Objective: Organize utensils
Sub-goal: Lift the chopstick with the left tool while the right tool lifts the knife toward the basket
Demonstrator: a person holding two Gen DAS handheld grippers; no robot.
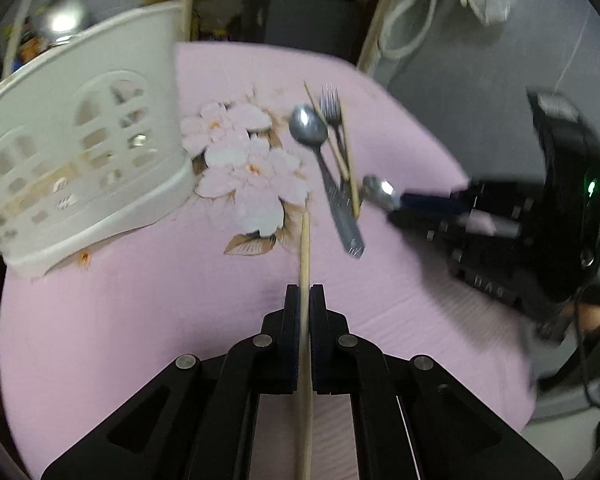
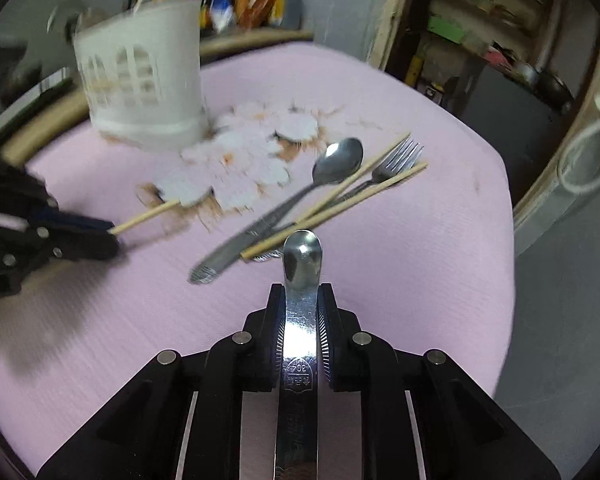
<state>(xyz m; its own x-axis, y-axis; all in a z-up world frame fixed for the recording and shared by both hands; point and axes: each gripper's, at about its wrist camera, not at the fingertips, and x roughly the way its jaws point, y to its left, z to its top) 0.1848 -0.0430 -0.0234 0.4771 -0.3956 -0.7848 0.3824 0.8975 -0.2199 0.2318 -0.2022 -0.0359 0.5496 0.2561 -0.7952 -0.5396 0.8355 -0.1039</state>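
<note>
My left gripper (image 1: 304,292) is shut on a wooden chopstick (image 1: 305,248) that points forward over the pink cloth (image 1: 140,300). My right gripper (image 2: 302,292) is shut on a steel spoon (image 2: 302,256), bowl forward. On the cloth lie a spoon (image 2: 336,164), a fork (image 2: 396,160) and two chopsticks (image 2: 340,208), crossed in a pile. The white slotted utensil holder (image 1: 80,128) stands at the left, also in the right wrist view (image 2: 144,80). The left gripper with its chopstick shows in the right wrist view (image 2: 108,234), the right gripper with its spoon in the left wrist view (image 1: 404,200).
The cloth has a flower print (image 1: 244,168) in the middle. Shelves with bottles (image 2: 252,0) stand behind the table. A wooden post (image 2: 392,12) and a dark cabinet (image 2: 508,96) are at the far right. The table edge drops off on the right.
</note>
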